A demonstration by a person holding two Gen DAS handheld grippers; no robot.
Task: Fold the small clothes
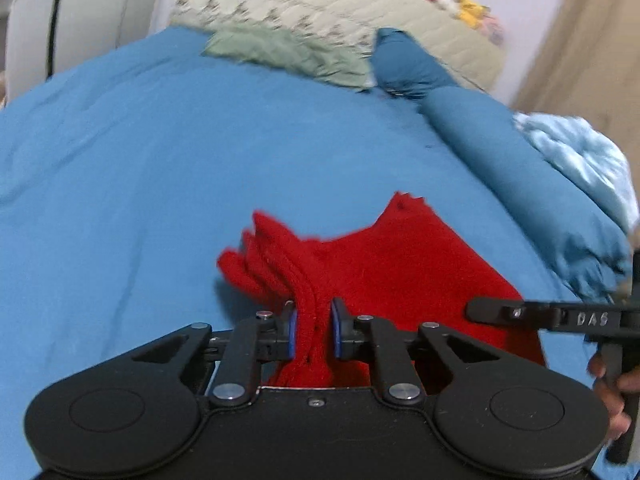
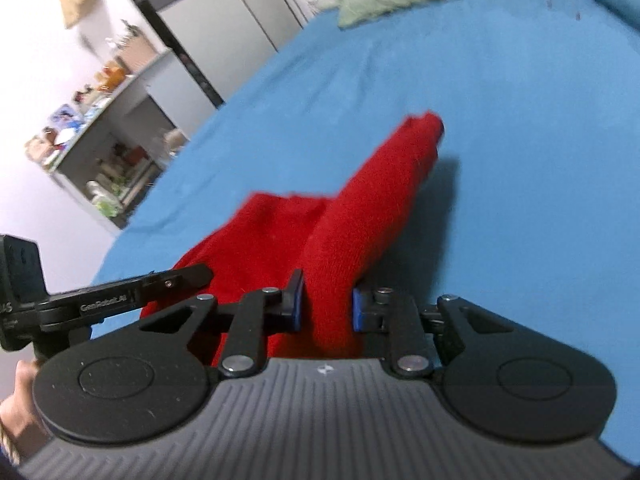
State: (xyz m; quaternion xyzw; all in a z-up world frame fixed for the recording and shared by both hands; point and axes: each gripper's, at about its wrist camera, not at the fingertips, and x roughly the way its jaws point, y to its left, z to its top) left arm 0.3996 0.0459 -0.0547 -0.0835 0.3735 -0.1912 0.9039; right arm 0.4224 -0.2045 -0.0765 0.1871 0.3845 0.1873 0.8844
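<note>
A blue bedsheet [image 1: 140, 168] covers the bed and fills most of both views. At its far end lie a cream quilt [image 1: 320, 0] and a crumpled green cloth [image 1: 288, 54], with a dark blue pillow [image 1: 520, 168] along one side. A red garment [image 1: 400, 256] lies on the sheet, partly lifted at two gathered edges. The left gripper [image 1: 313, 330] has its blue pads pressed onto a bunched fold of the garment. The right gripper [image 2: 327, 307] clamps another thick fold, which stretches away over the sheet.
</note>
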